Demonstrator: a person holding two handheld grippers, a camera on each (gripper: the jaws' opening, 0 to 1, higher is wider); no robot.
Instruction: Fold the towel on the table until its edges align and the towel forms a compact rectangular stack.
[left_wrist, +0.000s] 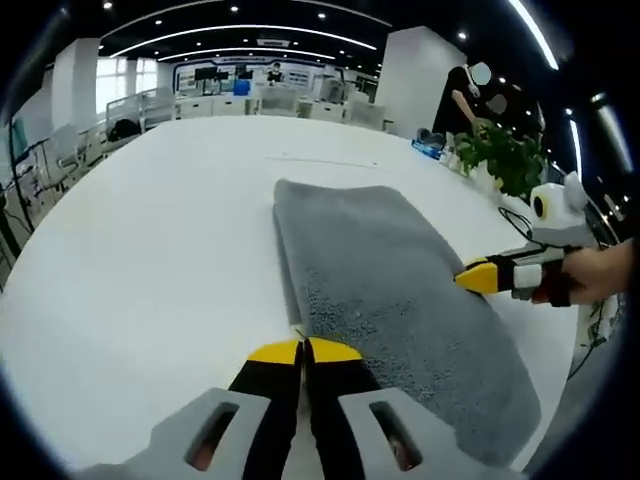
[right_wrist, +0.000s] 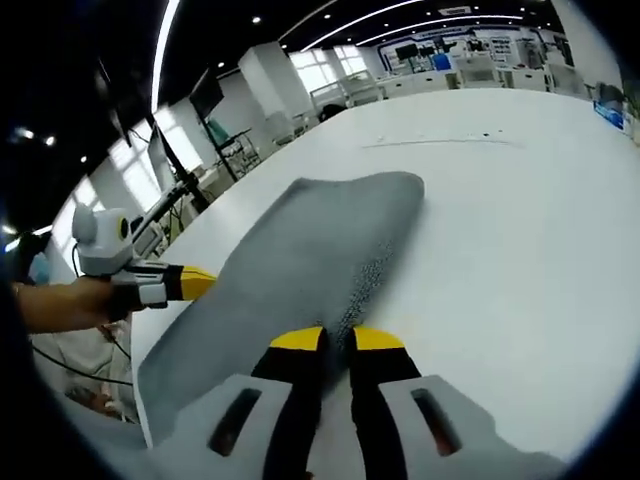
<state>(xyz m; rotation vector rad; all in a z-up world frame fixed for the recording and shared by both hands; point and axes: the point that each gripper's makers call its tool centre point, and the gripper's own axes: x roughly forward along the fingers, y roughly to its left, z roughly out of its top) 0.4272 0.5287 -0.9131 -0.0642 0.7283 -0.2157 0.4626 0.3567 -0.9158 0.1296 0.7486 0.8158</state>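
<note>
Nearest your camera in the left gripper view, your left hand-held gripper (left_wrist: 303, 350) has its yellow-tipped jaws pressed together at the near long edge of the grey towel (left_wrist: 390, 290); whether a fold of cloth is caught between them cannot be told. In the right gripper view, your right hand-held gripper (right_wrist: 336, 339) shows the same: jaws drawn close at the towel's edge, with any pinch of fabric too fine to make out. The towel lies flat on the white worktop (left_wrist: 150, 230) as a long, narrow folded strip, stretching away from both cameras. Across it, each view catches the other gripper's yellow tip touching the opposite long edge, held by your hand (left_wrist: 600, 272). Beyond the towel, the worktop runs on bare to its far rim. A potted green plant (left_wrist: 500, 155) stands near the worktop's edge, with an open-plan office of desks and ceiling light strips behind it.
</note>
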